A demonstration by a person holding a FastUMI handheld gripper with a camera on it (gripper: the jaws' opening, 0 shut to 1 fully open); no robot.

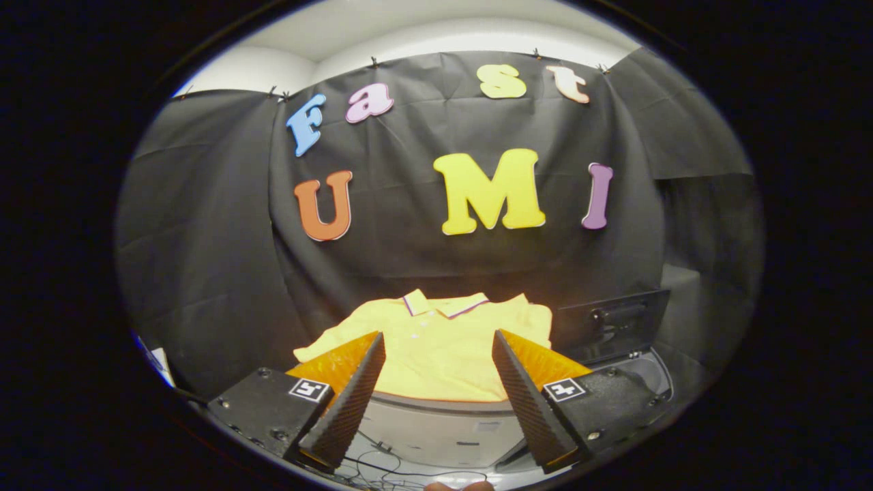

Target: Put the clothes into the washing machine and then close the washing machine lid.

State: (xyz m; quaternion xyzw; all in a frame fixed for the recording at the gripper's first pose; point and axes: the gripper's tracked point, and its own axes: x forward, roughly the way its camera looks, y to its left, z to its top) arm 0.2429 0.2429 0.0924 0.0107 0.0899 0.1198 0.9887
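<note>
The yellow short-sleeved polo shirt [436,348] lies spread flat on a pale grey rounded surface [443,423], its collar pointing toward the black cloth wall [204,259] at the back of the booth. The shirt's near hem hangs just over the front edge of the surface. To the right of the shirt, touching or just beside its sleeve, stands a dark machine body [614,324] with its raised lid bearing a handle. The gripper [440,354] hovers before the shirt with its jaws wide apart and holding nothing. The two ridged fingers [351,402] frame the shirt's lower part between them, and their tips are not in contact with the fabric. Thin dark cables [382,464] lie below the surface, near the base of the fingers.
</note>
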